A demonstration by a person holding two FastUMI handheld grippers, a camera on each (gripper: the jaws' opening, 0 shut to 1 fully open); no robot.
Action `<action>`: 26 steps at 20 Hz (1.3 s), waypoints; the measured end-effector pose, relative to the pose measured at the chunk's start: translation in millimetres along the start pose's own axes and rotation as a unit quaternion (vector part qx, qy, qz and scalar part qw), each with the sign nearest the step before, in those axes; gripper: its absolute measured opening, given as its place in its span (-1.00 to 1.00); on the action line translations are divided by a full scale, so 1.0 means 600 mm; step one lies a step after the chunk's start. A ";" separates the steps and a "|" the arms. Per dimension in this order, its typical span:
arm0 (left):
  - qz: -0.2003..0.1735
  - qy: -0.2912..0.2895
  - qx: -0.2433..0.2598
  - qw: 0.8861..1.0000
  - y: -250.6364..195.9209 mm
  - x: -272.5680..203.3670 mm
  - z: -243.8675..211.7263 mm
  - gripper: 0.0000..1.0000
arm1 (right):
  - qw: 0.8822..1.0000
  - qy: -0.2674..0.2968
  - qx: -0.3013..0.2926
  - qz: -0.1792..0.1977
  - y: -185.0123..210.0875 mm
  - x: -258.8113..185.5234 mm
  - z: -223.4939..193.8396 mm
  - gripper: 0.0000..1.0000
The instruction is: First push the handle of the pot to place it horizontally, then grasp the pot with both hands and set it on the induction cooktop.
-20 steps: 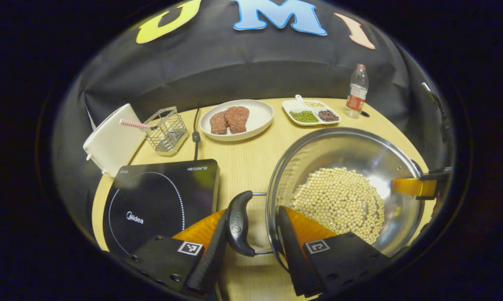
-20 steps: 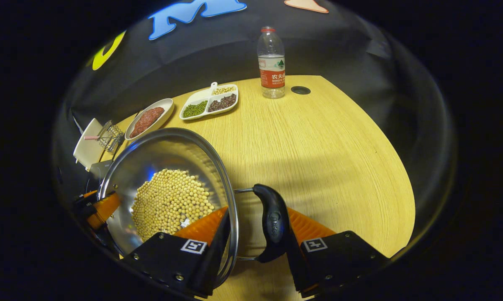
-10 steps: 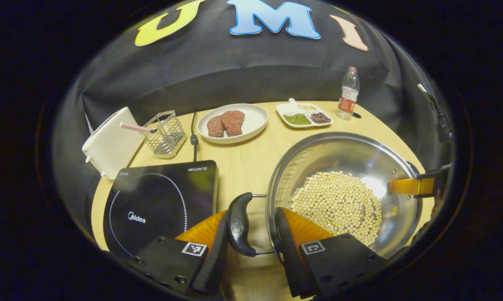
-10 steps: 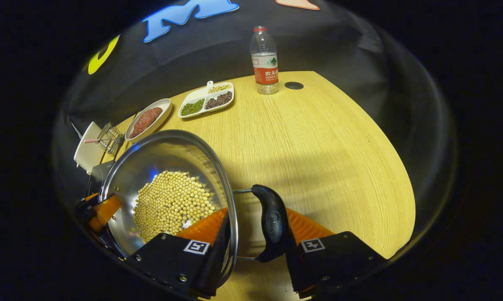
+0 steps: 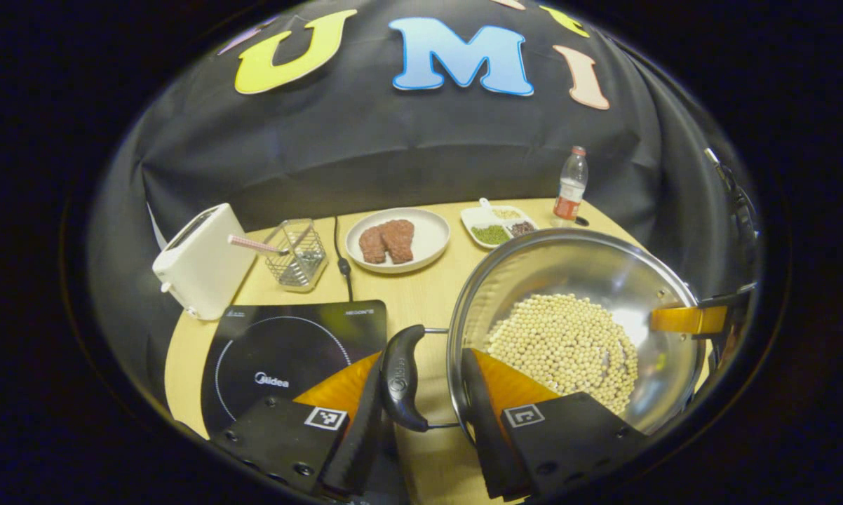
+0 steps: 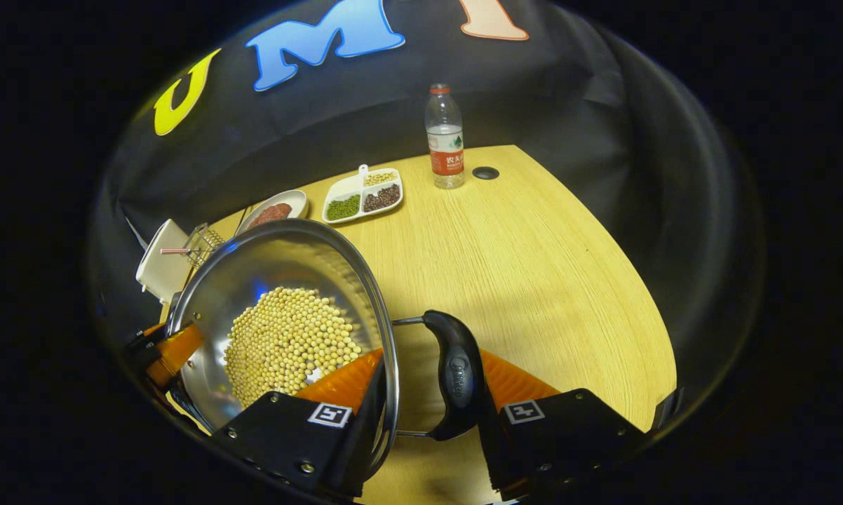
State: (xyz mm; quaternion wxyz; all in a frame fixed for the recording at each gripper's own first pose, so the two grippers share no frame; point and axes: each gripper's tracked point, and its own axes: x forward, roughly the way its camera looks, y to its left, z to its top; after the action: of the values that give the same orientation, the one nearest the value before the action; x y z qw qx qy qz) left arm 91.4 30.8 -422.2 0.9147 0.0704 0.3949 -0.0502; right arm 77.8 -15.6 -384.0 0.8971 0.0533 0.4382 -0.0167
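Up close in the left gripper view, my left gripper (image 5: 421,407) had its two fingers closed around the pot's black side handle (image 5: 400,377) and the rim beside it, one finger outside the handle and one inside the steel pot (image 5: 576,322). The pot held a layer of soybeans (image 5: 565,347) and appeared raised above the wooden bench (image 5: 407,298), to the right of the black induction cooktop (image 5: 288,354). The far gripper's finger (image 5: 677,319) reached over the opposite rim. Behind stood a white toaster (image 5: 200,263), a wire basket (image 5: 297,245), a plate of meat (image 5: 397,238), a divided dish (image 5: 498,224) and a water bottle (image 5: 569,189).

Over in the right gripper view, my right gripper (image 6: 425,414) likewise clamped the other black handle (image 6: 456,375) and the rim, with the soybeans (image 6: 292,344) inside the pot (image 6: 281,259).
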 end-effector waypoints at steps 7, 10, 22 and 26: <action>0.005 -0.007 -0.010 1.000 0.080 -0.057 0.013 0.34 | 1.000 -0.009 -0.012 0.007 0.078 -0.050 0.005 0.29; 0.009 -0.011 -0.016 1.000 0.121 -0.069 0.017 0.41 | 1.000 -0.012 -0.020 0.012 0.115 -0.061 0.011 0.28; 0.020 -0.031 -0.023 0.999 0.240 -0.099 0.034 0.41 | 0.999 -0.015 -0.023 0.025 0.224 -0.072 0.015 0.28; 0.023 -0.034 -0.027 0.999 0.274 -0.102 0.031 0.41 | 0.999 -0.011 -0.023 0.029 0.257 -0.071 0.011 0.29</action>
State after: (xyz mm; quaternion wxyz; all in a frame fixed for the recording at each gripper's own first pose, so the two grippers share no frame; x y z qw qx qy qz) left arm 87.2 191.9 -350.1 0.9300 0.0528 0.3632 -0.0208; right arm 68.4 136.3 -333.8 0.9031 0.0455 0.4266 0.0184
